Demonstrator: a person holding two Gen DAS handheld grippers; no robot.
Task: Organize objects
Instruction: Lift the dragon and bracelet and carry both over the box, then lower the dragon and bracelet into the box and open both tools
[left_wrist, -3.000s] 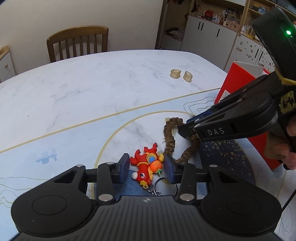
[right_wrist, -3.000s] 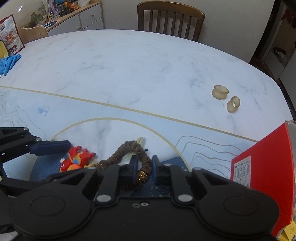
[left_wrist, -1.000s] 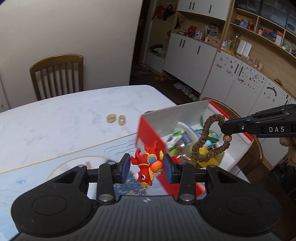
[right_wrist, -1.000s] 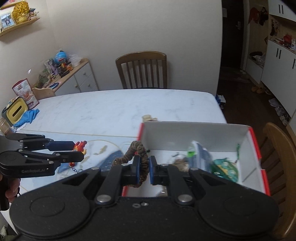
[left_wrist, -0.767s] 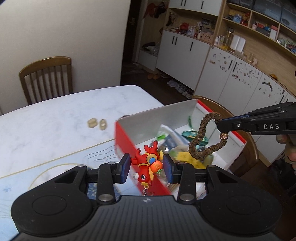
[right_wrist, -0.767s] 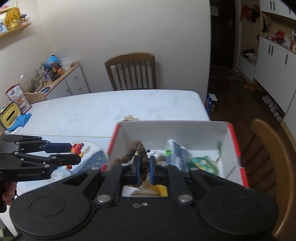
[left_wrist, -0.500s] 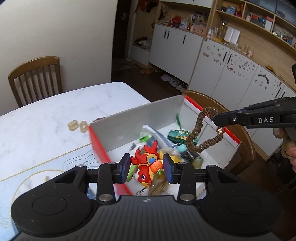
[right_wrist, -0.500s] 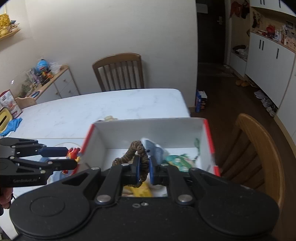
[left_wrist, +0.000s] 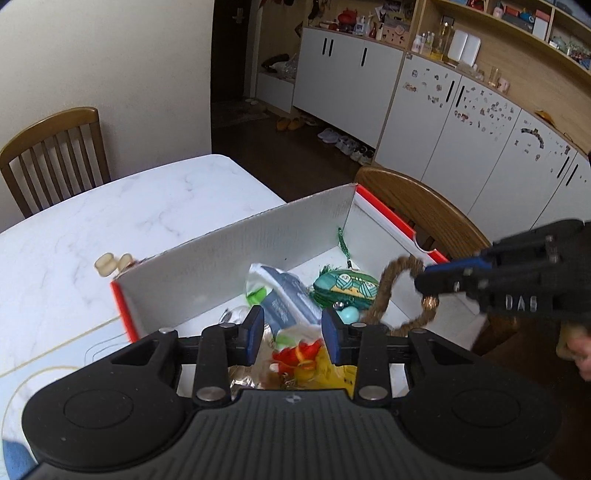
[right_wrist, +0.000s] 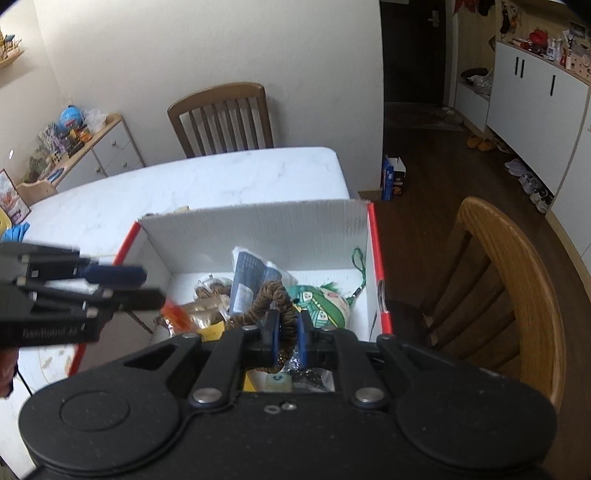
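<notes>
Over the open box (left_wrist: 236, 254), you are holding your left gripper (left_wrist: 291, 334) with its fingers spread wide, the red toy (left_wrist: 295, 352) lying blurred below them among the clutter. Your right gripper (right_wrist: 285, 334) is hovering alongside, fingers pinching the brown beaded loop (right_wrist: 271, 299) between them.

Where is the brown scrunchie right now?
The scrunchie is pinched in the right gripper, hanging over the open red box, near the green pouch.
</notes>
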